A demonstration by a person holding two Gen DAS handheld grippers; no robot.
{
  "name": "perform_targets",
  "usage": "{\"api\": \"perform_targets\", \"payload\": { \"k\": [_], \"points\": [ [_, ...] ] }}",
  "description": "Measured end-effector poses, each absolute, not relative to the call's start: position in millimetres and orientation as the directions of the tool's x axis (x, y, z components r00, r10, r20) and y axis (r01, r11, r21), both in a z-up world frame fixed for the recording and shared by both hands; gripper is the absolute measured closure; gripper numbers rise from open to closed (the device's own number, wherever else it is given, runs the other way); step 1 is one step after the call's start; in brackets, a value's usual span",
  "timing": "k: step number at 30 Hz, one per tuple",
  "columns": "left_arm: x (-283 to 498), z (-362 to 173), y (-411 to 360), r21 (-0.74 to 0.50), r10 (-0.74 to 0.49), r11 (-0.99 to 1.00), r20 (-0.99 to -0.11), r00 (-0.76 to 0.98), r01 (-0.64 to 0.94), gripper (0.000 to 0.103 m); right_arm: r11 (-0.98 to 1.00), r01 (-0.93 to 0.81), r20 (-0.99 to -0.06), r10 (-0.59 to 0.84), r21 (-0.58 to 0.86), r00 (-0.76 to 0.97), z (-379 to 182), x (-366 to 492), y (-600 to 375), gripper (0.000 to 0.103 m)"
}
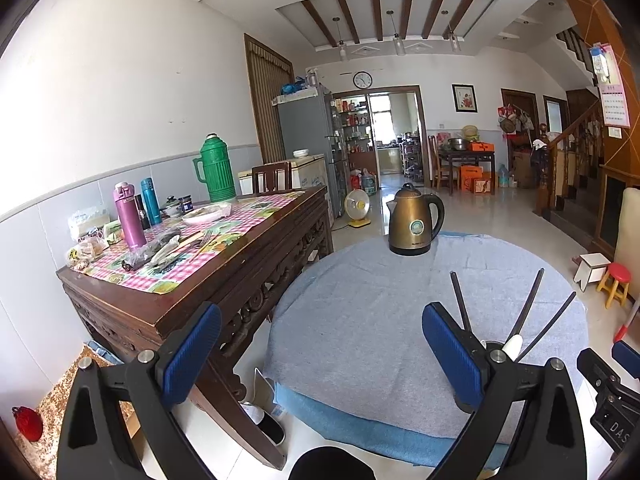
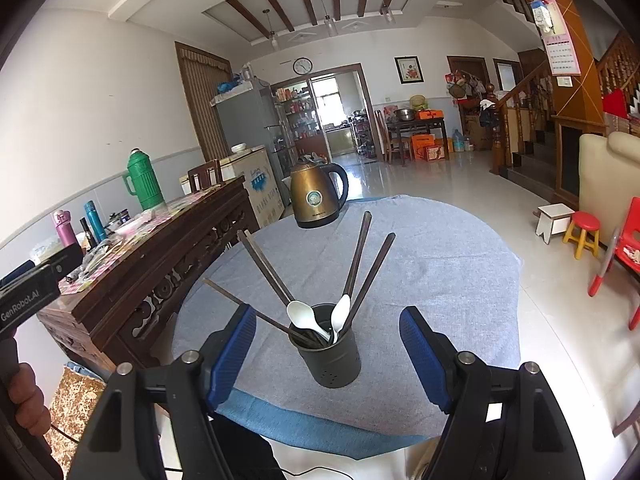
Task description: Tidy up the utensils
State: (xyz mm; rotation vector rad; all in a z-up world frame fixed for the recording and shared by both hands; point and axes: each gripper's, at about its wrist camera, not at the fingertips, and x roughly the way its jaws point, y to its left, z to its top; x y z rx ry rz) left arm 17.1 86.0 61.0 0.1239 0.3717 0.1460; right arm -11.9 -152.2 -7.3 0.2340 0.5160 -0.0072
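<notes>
A dark grey utensil holder (image 2: 329,354) stands on the round table's blue-grey cloth (image 2: 440,280). It holds several dark chopsticks (image 2: 357,256) fanned outward and two white spoons (image 2: 301,315). My right gripper (image 2: 328,356) is open, its blue pads on either side of the holder, just short of it. My left gripper (image 1: 320,354) is open and empty above the table's left edge. In the left wrist view the chopstick tops (image 1: 528,304) and a white spoon tip (image 1: 513,346) show behind the right finger (image 1: 452,350); the holder itself is hidden.
A brass kettle (image 1: 414,224) stands at the table's far side. A carved wooden sideboard (image 1: 224,276) on the left carries flasks, a green thermos (image 1: 214,168), a plate and a fork (image 1: 204,240). Stools and a red chair (image 2: 624,256) stand on the right.
</notes>
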Motion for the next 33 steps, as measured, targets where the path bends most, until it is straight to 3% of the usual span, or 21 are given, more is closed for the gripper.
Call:
{"api": "perform_targets", "payload": {
  "k": [33],
  "points": [
    [16.6,51.8,83.7,0.162,0.155,0.982,-0.375,0.914,-0.1,0.003,0.971,0.069,-0.499,0.056,0.228,0.865,-6.2,-10.2,-145.4,0.025]
  ]
}}
